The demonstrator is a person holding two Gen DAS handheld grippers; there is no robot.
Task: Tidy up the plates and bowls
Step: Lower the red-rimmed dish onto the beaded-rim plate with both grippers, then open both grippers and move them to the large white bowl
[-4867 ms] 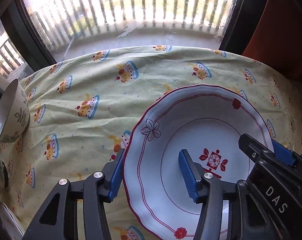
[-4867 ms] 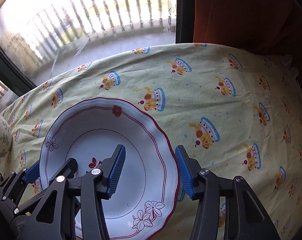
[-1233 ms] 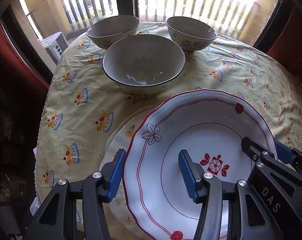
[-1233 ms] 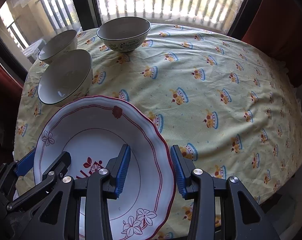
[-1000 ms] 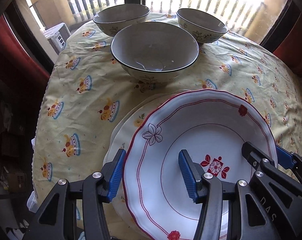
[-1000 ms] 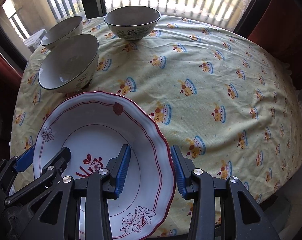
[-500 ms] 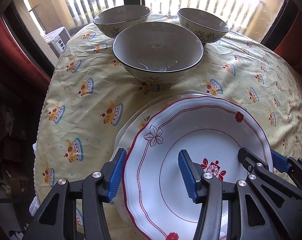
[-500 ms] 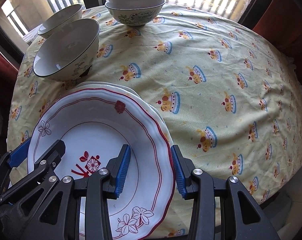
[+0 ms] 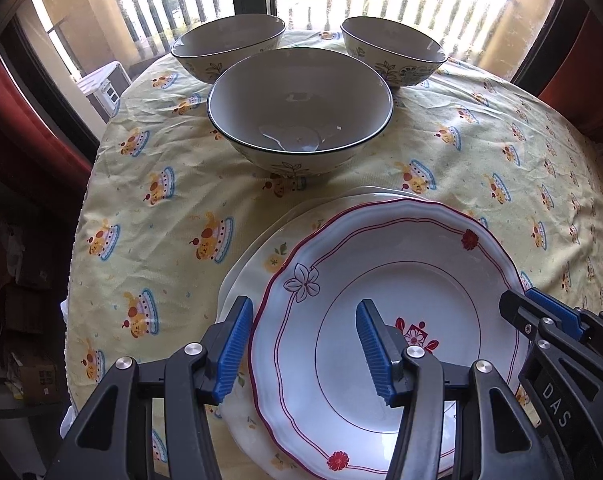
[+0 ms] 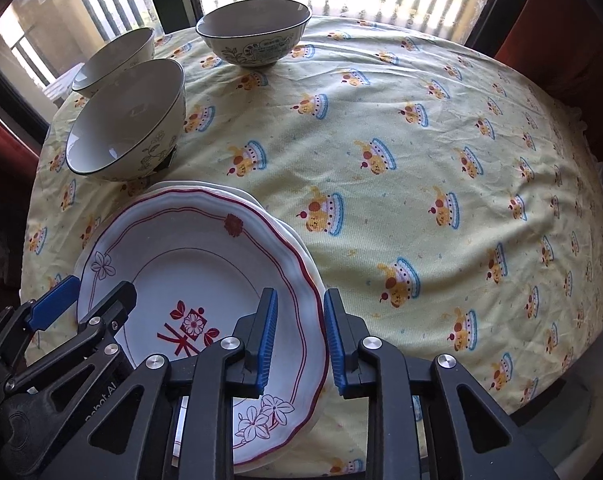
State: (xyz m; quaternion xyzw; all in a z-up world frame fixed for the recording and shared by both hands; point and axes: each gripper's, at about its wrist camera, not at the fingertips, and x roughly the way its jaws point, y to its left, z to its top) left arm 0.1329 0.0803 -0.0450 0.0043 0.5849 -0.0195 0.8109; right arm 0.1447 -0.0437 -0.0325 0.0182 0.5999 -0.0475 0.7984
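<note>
A white plate with a red scalloped rim [image 9: 401, 280] rests on a stack of white plates [image 9: 269, 256] at the near left of the table. My left gripper [image 9: 301, 344] straddles its left rim, one pad outside and one in the well, shut on it. My right gripper [image 10: 299, 340] spans the right rim of the red-rimmed plate [image 10: 189, 264], and its jaws are closing with the rim between the pads. Each gripper also shows in the other's view: the left gripper [image 10: 83, 304] and the right gripper [image 9: 535, 310]. The stack [image 10: 221, 194] peeks out beyond the plate.
Three patterned bowls stand behind the stack: a near bowl [image 9: 297, 96], a back left bowl [image 9: 225, 40] and a back right bowl [image 9: 393, 48]. The yellow cartoon tablecloth [image 10: 421, 160] spreads to the right. A window with railings is behind.
The red-rimmed plate came across the table and sank onto the stack of white plates. The right gripper's jaws have narrowed around the rim. The left jaws kept their width.
</note>
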